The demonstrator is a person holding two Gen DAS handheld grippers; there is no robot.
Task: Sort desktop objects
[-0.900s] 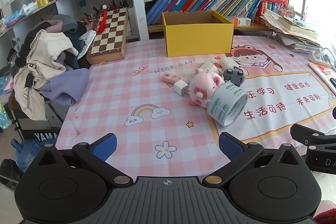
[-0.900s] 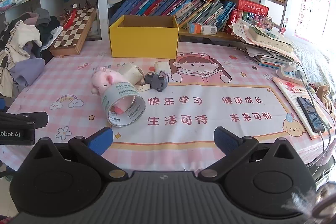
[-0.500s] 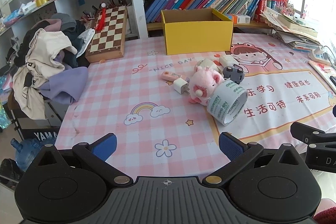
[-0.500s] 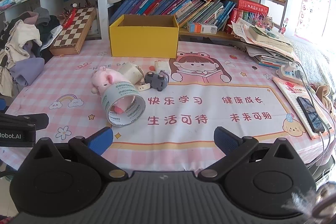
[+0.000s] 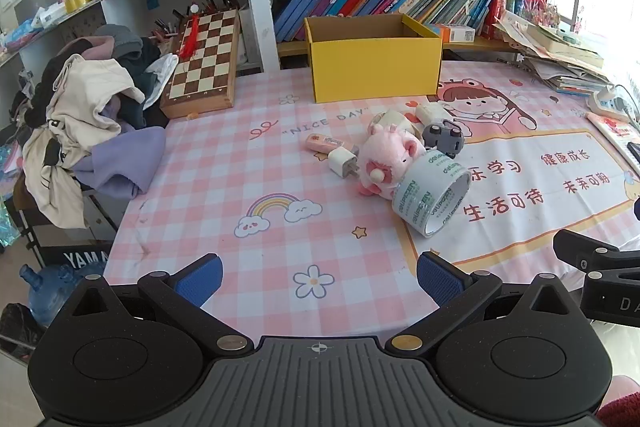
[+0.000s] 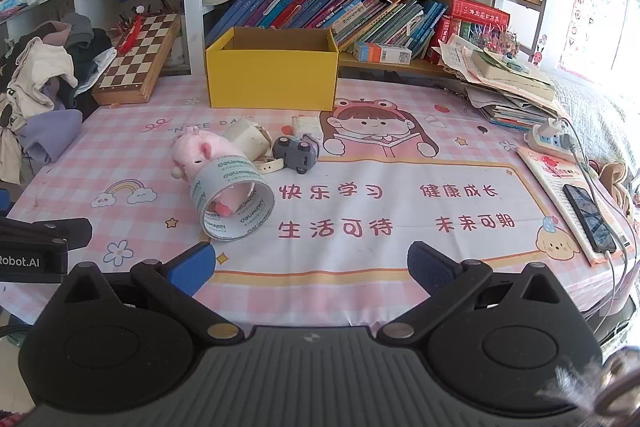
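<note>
Nothing on the table has shifted since the earlier frames; only the left view has crept slightly closer. Both tools hover over the near edge, the left gripper and right gripper each with jaws spread wide and nothing between them. At the back stands the yellow box, open-topped. Mid-table lies the clutter: a tape roll leaning on a pink plush pig, a grey toy car just beside them, and a white charger plug near the pig.
</note>
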